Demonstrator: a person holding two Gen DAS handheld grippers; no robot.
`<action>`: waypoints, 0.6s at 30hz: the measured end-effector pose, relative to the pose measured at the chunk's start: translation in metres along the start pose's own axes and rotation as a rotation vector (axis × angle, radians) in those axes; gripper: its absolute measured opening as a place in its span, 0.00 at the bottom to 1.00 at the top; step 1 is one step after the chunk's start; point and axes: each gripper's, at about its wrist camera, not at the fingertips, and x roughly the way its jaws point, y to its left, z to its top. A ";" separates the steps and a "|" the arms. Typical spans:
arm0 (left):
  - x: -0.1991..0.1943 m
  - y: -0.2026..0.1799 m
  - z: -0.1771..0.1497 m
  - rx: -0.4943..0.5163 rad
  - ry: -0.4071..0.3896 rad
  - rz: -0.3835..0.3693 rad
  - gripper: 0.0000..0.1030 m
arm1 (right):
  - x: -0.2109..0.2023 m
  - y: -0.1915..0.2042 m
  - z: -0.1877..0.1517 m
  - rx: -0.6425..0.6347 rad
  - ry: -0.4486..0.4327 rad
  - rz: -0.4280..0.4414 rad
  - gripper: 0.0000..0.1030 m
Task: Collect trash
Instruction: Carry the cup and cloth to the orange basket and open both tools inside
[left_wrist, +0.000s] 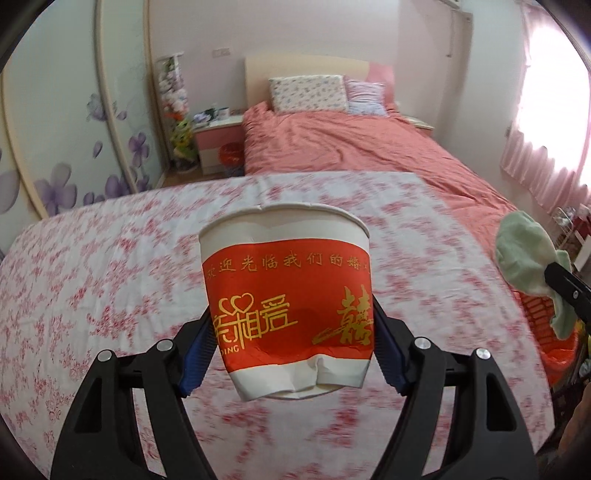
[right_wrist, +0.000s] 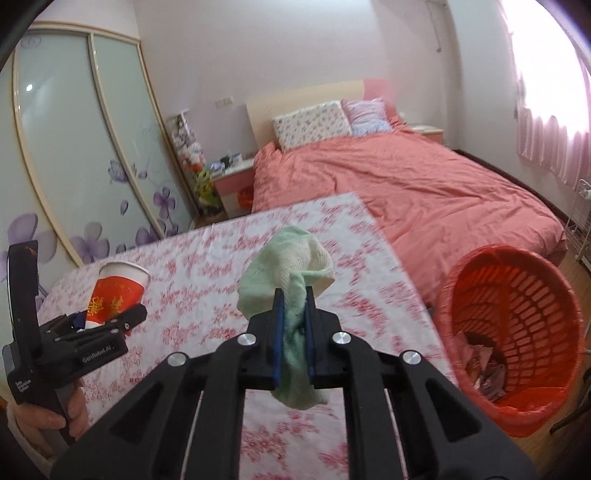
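Item 1: paper cup (left_wrist: 286, 306), red band with gold lettering over white, thin-walled; base crumpled and dented. Clamped at its lower half between the blue pads of the left gripper (left_wrist: 288, 354), held roughly upright above the tabletop.

Item 2: green cloth (right_wrist: 291, 280), soft knit, pale mint shading to cream, bunched into a twisted wad. Pinched tight by the closed right gripper (right_wrist: 294, 325), ends hanging out above and below the jaws.

Item 3: red basket (right_wrist: 517, 339), perforated plastic with a red liner, on the floor at 3 o'clock of the right gripper; scraps of rubbish already lie inside.

Support: table (right_wrist: 207, 266), covered in red-floral cloth.

Status, as judged: both pieces lifted, neither yet deposited; the drop into the basket remains.
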 end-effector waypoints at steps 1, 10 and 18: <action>-0.004 -0.007 0.001 0.010 -0.006 -0.013 0.71 | -0.004 -0.003 0.001 0.004 -0.010 -0.005 0.10; -0.026 -0.072 0.008 0.102 -0.040 -0.106 0.72 | -0.053 -0.050 0.007 0.060 -0.096 -0.054 0.10; -0.034 -0.132 0.013 0.178 -0.062 -0.206 0.72 | -0.084 -0.103 0.008 0.125 -0.154 -0.123 0.10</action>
